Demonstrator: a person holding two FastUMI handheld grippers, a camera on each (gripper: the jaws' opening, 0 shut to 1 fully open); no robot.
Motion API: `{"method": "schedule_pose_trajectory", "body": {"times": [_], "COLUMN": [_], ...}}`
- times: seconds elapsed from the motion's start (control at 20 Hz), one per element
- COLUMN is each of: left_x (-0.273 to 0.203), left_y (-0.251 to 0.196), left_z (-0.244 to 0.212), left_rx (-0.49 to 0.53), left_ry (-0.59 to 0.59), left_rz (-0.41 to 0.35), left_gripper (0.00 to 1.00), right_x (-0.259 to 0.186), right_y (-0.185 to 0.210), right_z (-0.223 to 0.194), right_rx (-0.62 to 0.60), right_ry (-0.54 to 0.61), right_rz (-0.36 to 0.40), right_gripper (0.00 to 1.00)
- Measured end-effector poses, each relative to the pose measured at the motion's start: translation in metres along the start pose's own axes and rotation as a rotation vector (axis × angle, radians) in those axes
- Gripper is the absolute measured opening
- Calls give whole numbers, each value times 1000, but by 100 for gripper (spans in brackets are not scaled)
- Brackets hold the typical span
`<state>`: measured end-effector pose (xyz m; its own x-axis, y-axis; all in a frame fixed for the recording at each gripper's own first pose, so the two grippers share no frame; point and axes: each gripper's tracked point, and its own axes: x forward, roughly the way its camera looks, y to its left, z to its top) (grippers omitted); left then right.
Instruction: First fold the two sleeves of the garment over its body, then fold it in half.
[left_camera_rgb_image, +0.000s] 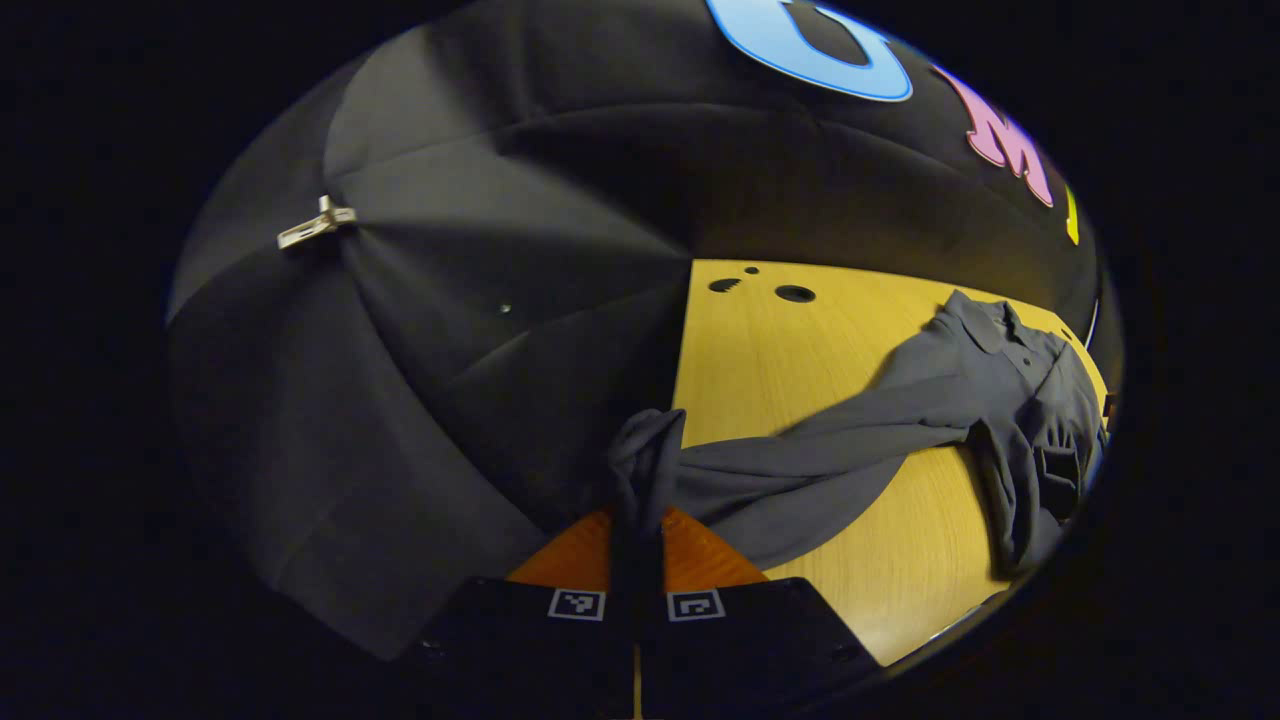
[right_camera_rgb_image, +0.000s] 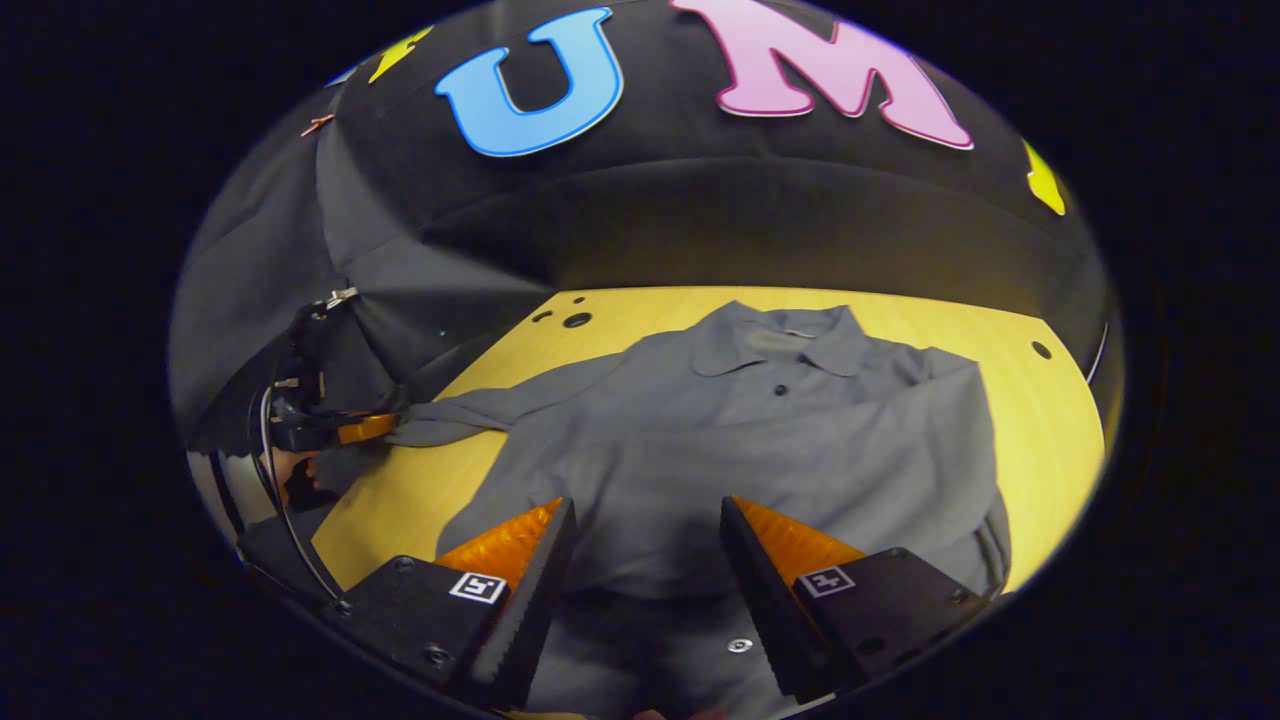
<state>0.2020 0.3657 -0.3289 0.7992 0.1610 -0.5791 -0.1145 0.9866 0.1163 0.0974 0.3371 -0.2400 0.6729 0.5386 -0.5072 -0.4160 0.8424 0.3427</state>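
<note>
A grey collared shirt (right_camera_rgb_image: 760, 440) lies flat on the yellow wooden table (right_camera_rgb_image: 1040, 420), collar toward the back wall. One long sleeve (left_camera_rgb_image: 800, 450) is stretched out past the table's edge, and my left gripper (left_camera_rgb_image: 637, 520) is shut on its cuff, which bunches up just beyond the fingertips. The right gripper view has that same left gripper (right_camera_rgb_image: 375, 428) at far left, a hand behind it, pulling the sleeve (right_camera_rgb_image: 480, 405) sideways. My right gripper (right_camera_rgb_image: 645, 515) hovers open over the shirt's lower body, cloth showing between its fingers. The other sleeve lies folded across the shirt's body (right_camera_rgb_image: 930, 420).
Black cloth walls (left_camera_rgb_image: 450, 350) close in behind and beside the table. Small round holes (left_camera_rgb_image: 795, 294) dot the table's far corner. A metal clip (left_camera_rgb_image: 315, 225) is pinned to the cloth. Bare table shows beside the shirt (left_camera_rgb_image: 780, 360).
</note>
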Motion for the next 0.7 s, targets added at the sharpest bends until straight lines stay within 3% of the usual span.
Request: {"method": "schedule_pose_trajectory", "body": {"times": [0.1,0.35,0.7], "left_x": [-17,-63,-119], "left_y": [8,4,-34], "left_z": [4,44,154], "left_rx": [-40,-138,-179], "left_ry": [-35,-206,-433], "left_rz": [8,-68,-149], "left_gripper": [8,8,8], "right_x": [-16,-57,-117], "right_y": [-21,-69,-122], "right_z": [2,3,14], "right_rx": [2,36,71], "right_ry": [-8,-29,-92], "right_rz": [-38,-137,-234], "right_gripper": [90,90,89]}}
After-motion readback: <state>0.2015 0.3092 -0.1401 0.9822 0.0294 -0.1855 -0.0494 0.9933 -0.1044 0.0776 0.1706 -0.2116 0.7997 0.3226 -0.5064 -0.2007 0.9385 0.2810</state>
